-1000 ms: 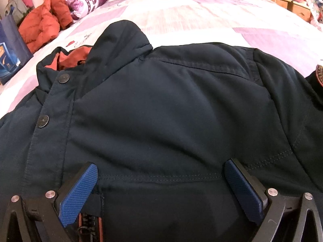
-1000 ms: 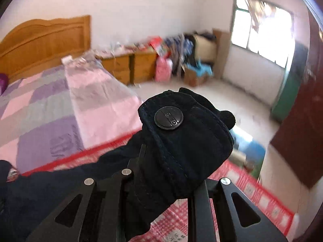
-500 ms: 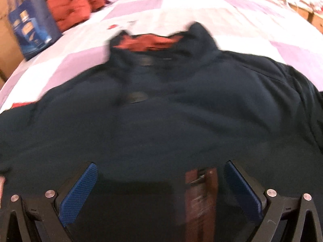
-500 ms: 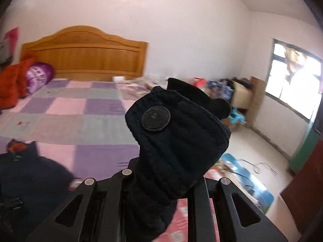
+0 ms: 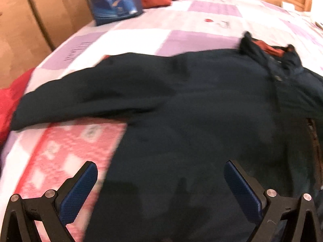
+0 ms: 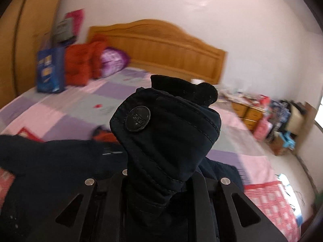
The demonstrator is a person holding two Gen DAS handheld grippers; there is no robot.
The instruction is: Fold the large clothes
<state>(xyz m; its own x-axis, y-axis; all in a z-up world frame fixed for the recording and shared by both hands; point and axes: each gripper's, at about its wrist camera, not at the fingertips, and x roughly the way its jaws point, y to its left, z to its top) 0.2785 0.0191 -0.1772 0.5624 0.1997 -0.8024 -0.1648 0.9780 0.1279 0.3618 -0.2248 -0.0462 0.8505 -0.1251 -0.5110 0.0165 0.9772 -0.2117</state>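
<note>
The right gripper (image 6: 161, 183) has its jaws clamped on the dark jacket's cuff (image 6: 165, 133); the left gripper (image 5: 161, 191) hangs wide open, empty, over the jacket (image 5: 181, 104) spread on the bed (image 5: 181, 26). Carried so fast, the bunched cuff could slip free. Since earlier, both views have swung toward the headboard (image 6: 161, 46).

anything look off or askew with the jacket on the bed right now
Nothing damaged. The dark jacket lies askew on the bed, one sleeve sprawled sideways, while the right gripper pinches the other cuff up.
</note>
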